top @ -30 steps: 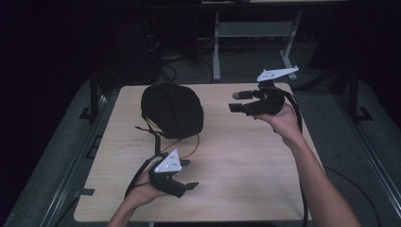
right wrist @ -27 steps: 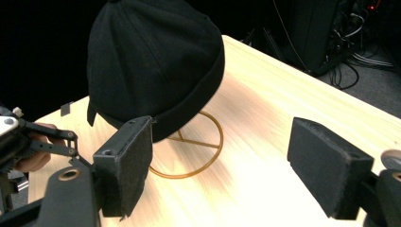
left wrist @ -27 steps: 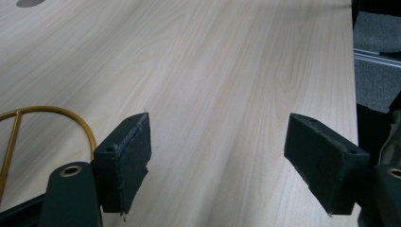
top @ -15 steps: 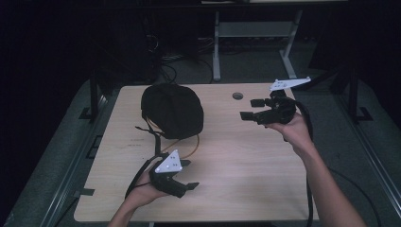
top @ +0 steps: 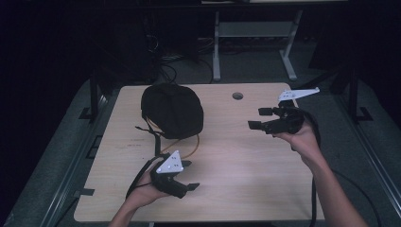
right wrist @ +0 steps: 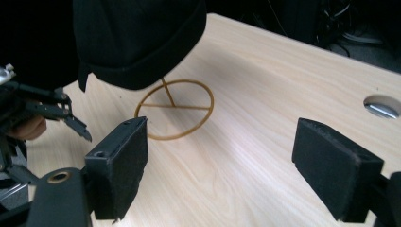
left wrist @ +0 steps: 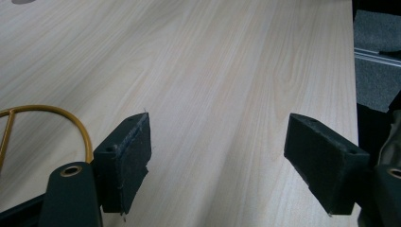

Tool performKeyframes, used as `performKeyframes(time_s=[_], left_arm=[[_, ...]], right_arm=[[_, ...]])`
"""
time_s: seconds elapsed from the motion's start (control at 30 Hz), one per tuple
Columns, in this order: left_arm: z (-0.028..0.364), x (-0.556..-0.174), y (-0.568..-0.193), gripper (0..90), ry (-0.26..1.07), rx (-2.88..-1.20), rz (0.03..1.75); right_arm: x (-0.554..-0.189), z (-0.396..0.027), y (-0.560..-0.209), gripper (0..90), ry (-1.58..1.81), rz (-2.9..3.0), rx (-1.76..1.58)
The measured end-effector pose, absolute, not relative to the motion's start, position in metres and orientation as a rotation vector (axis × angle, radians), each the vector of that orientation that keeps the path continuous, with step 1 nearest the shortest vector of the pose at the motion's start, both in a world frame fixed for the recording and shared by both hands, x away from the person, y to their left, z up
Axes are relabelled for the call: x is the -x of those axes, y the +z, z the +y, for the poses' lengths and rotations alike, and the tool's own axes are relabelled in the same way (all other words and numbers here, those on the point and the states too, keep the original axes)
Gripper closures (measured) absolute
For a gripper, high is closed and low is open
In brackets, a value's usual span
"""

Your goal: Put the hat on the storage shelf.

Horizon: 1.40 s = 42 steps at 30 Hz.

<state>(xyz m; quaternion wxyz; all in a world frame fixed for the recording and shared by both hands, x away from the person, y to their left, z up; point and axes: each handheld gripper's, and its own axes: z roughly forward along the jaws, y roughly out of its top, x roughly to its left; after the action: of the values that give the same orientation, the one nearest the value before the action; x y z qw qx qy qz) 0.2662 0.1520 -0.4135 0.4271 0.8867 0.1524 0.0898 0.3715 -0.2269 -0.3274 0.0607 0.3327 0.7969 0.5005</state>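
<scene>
Facing a black hat (right wrist: pixel 137 38) on its gold wire stand (right wrist: pixel 174 109), right tool (top: pixel 265 118) spread and just opening; left tool (top: pixel 189 177) spread over the tabletop (top: pixel 246 165); no legible writing.

On the worktop (top: pixel 246 179) a cap (top: pixel 172 109) sits toward the far left, perched on a wire stand (top: pixel 185 142) whose ring base lies flat on the surface just in front of it, toward the person. Behind and to the right of the cap, near the far edge, is a cable hole (top: pixel 238 96). The left hand-held gripper (top: pixel 185 178) is at the near edge, in front of the ring (close beside it, not touching). The right hand-held gripper (top: pixel 257 118) hangs above the right side, well apart from the cap, pointing leftward at it. Beyond the worktop, a frame (top: pixel 250 35) stands on the floor.
</scene>
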Motion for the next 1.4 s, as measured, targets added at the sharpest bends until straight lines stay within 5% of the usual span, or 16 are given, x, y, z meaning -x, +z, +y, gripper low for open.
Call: performKeyframes(time_s=[1.4], left_arm=[[0.148, -0.265, -0.420, 23.5, 0.217, -2.232, 0.380]], right_arm=[[-0.317, -0.295, -0.409, 17.7, 1.490, 2.389, -1.203]])
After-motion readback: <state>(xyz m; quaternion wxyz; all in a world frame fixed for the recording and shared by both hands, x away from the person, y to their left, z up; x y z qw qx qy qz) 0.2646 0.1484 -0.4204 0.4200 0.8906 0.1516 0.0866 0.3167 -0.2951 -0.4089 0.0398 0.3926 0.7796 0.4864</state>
